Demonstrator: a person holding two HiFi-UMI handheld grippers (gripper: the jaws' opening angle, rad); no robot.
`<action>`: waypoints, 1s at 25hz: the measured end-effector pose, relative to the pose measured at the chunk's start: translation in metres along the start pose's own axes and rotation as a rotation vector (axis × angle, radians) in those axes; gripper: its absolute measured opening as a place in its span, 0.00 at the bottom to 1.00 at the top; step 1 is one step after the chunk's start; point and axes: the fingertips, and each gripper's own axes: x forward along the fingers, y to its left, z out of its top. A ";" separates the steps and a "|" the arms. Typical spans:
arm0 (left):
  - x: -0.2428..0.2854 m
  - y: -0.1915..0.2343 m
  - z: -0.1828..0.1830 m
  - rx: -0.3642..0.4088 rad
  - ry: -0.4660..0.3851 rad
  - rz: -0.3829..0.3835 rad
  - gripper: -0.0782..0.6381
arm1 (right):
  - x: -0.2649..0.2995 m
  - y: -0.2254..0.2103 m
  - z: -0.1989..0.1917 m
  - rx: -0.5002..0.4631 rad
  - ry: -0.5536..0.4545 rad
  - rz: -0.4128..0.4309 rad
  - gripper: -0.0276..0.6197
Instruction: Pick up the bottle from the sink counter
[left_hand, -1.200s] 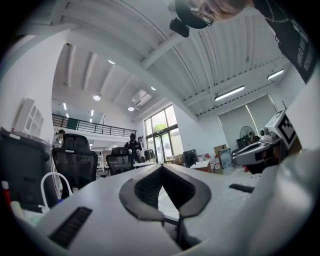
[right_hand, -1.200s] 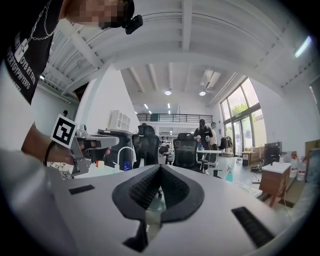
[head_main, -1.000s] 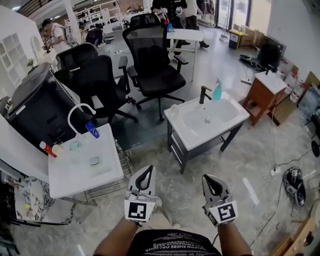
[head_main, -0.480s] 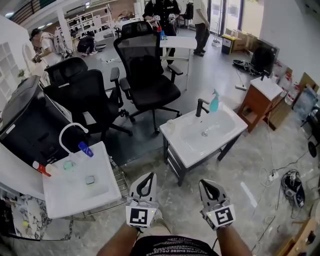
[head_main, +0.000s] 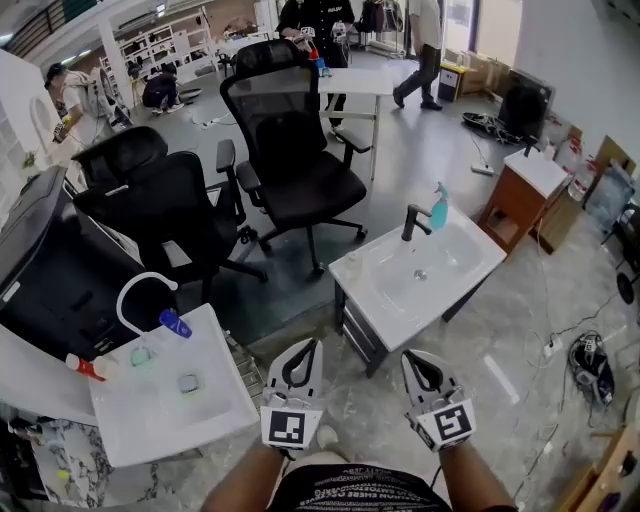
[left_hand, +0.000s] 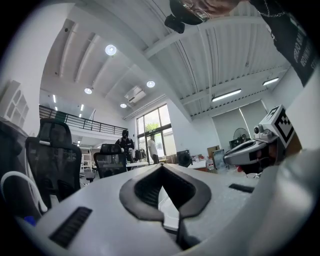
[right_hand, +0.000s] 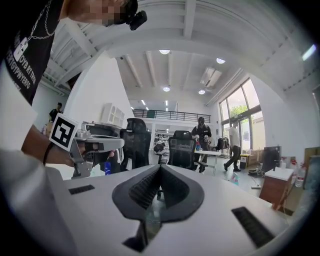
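A teal spray bottle (head_main: 439, 208) stands upright beside the black tap (head_main: 411, 221) at the back of the white sink counter (head_main: 385, 307), ahead and to the right; the right gripper view shows this teal bottle (right_hand: 235, 178) small and far off. My left gripper (head_main: 311, 343) and right gripper (head_main: 409, 355) are held low side by side, well short of the counter. Both are shut with nothing in them. Their tips meet in the left gripper view (left_hand: 161, 167) and in the right gripper view (right_hand: 160, 167).
A second white sink stand (head_main: 215, 420) at the left carries a curved white tap, a blue bottle (head_main: 175, 323) and a red-capped bottle (head_main: 85, 368). Black office chairs (head_main: 290, 150) stand behind. A wooden cabinet (head_main: 520, 205) is at the right, cables lie on the floor, and people move at the back.
The view has drifted: the sink counter with the teal bottle sits a little closer and more to the right. Both grippers stay shut and low. A person at the back walks on.
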 end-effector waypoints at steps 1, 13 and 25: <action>0.005 0.008 -0.001 0.001 -0.005 -0.003 0.11 | 0.009 0.001 0.002 -0.005 -0.007 -0.001 0.04; 0.040 0.069 -0.013 -0.045 -0.042 -0.029 0.11 | 0.071 -0.002 0.003 -0.047 0.022 -0.048 0.04; 0.072 0.098 -0.040 -0.015 -0.003 0.002 0.11 | 0.118 -0.029 -0.023 -0.035 0.070 -0.036 0.04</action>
